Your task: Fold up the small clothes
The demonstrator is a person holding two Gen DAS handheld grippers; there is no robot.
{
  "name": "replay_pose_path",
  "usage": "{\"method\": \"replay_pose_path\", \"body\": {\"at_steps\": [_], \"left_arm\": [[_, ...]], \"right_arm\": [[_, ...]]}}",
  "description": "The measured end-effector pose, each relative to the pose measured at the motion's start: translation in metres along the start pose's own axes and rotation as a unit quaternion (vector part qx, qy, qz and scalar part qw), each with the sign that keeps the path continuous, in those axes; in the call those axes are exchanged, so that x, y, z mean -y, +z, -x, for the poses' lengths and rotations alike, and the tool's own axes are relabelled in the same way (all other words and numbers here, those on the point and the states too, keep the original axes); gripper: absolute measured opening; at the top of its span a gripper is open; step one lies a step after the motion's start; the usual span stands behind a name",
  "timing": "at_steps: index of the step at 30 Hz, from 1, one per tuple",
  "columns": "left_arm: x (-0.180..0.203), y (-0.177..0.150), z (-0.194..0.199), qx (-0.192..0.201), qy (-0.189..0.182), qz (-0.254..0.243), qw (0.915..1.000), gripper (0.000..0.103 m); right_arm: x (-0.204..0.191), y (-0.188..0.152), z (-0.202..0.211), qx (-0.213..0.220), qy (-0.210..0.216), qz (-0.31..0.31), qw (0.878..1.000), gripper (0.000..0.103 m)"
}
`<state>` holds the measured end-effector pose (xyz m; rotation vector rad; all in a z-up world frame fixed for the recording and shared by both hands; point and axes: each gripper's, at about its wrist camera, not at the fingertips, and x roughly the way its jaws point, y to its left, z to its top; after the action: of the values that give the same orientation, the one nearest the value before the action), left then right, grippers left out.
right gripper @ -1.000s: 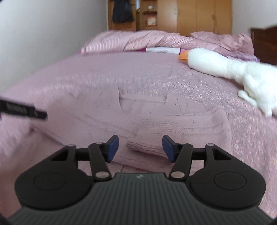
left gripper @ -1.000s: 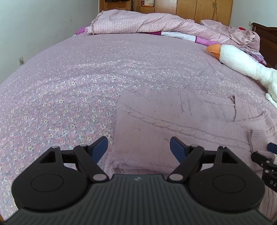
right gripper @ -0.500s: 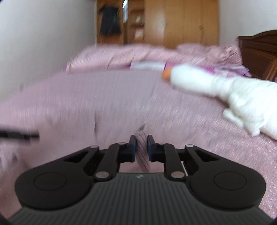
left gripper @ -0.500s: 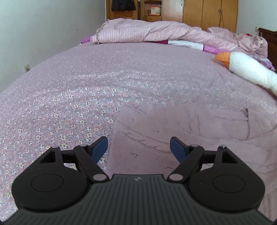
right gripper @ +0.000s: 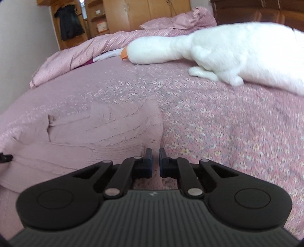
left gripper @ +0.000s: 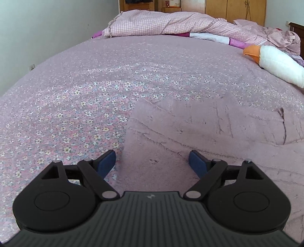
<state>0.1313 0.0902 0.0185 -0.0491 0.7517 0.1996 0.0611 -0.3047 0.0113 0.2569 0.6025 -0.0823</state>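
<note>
Clothes to be folded are represented by one small pink knitted sweater (left gripper: 199, 133), which is spread on a bed (left gripper: 95, 85) covered by a pink sheet printed with small flowers. At the far end of the bed a crumpled pink checked quilt (left gripper: 161, 22) is piled, and wooden wardrobes (right gripper: 136, 13) are seen against the wall behind it. A large white plush goose (right gripper: 228, 47) with an orange beak is laid on the bed to the right of the sweater, well apart from it.

The sweater is seen with its knit creased. In the right wrist view its right edge runs down toward the camera to the right gripper (right gripper: 155, 161).

The left gripper (left gripper: 152, 163) is held low over the near left part of the sweater; its blue-padded fingers (left gripper: 106, 161) have just been opening and are spread wide, with sweater fabric lying below them but not pressed. The right gripper's fingers are closed, and a fold of the sweater's edge is pinched between them.
</note>
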Motion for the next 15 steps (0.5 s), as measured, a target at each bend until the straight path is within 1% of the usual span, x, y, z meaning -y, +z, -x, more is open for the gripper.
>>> {"method": "replay_pose_path", "body": {"at_steps": [3,5,6,7,8,11,13,15], "left_arm": [[-0.001,-0.004,0.014,0.002,-0.007,-0.004,1.0000,0.089],[0.000,-0.009,0.023,0.002,-0.013,-0.007,0.9999,0.089],[0.000,-0.011,0.027,0.002,-0.015,-0.009,0.9998,0.089],[0.000,-0.014,0.029,0.001,-0.018,-0.012,0.9998,0.089],[0.001,-0.016,0.030,-0.001,-0.017,-0.018,0.9997,0.089],[0.005,-0.022,0.027,-0.002,0.000,-0.043,0.9991,0.089],[0.002,-0.023,0.025,-0.005,-0.001,-0.037,0.9993,0.090],[-0.003,-0.022,0.026,-0.010,-0.003,-0.022,0.9997,0.090]], "right_arm": [[0.001,0.004,0.011,0.016,0.018,-0.015,1.000,0.012],[-0.004,0.006,0.019,0.029,0.026,-0.017,0.999,0.016],[-0.007,0.006,0.023,0.036,0.033,-0.016,0.999,0.027],[-0.009,0.008,0.025,0.041,0.043,-0.015,0.998,0.043],[-0.013,0.007,0.027,0.046,0.055,-0.013,0.997,0.049],[-0.027,0.003,0.026,0.041,0.084,0.012,0.996,0.050],[-0.036,-0.002,0.017,0.020,0.094,0.029,0.995,0.049],[-0.041,-0.009,0.003,-0.009,0.088,0.043,0.995,0.047]]}}
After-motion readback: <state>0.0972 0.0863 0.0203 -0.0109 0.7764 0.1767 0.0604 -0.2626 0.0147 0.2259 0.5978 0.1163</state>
